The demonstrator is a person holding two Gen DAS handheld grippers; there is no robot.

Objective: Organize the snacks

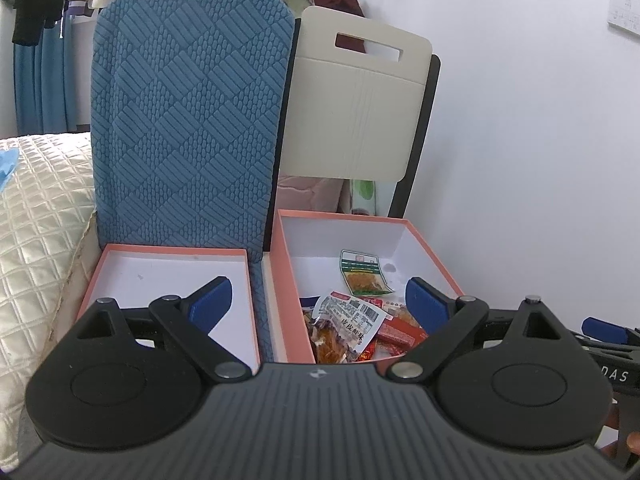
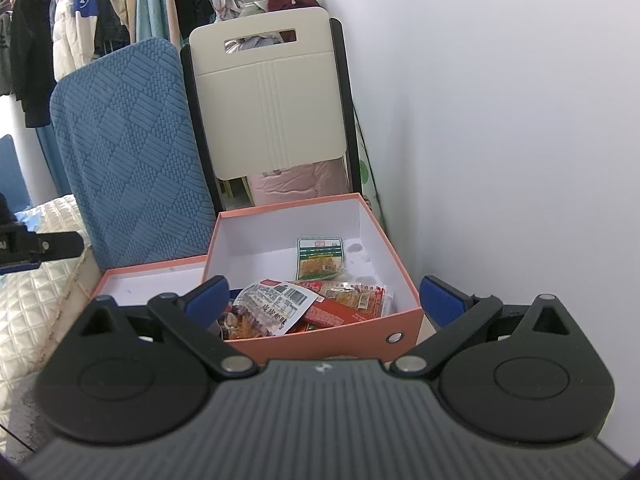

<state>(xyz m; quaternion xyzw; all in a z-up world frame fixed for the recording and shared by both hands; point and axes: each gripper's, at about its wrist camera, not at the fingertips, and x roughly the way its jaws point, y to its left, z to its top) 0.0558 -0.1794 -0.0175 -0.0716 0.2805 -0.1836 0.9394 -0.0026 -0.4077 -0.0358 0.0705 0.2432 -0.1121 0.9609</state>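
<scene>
Snack packets lie heaped in the deep salmon-pink cardboard box with white lining (image 2: 400, 320): a clear-and-white printed sachet with a barcode (image 2: 272, 304) on top at the near edge, a green-labelled sachet (image 2: 320, 258) alone on the box floor toward 12 o'clock, and red wrappers (image 2: 332, 312) beneath and beside. A shallow salmon-pink tray or lid, white inside (image 1: 96, 276), sits at 9 o'clock of the box, just beside it, and shows nothing in it where visible. Both rest against a blue quilted cushion (image 1: 192, 120).

Stage is ambiguous: snacks gathered in the box fit either a finished tidy-up or a jumble waiting to be sorted out. No move called for on this evidence alone.

If a packet is to be handled, judgement: take the top barcode sachet by its flat sealed edge, come in from above, keep clear of the box wall, and grip lightly since the film looks slippery and crushable.

Left gripper (image 1: 320, 296): blue-padded fingers (image 1: 424, 304) spread wide, holding nothing, hovering above the gap between tray and box. Right gripper (image 2: 326, 300): fingers (image 2: 210, 300) equally wide apart, empty, straddling the near side of the box without visibly touching it.
</scene>
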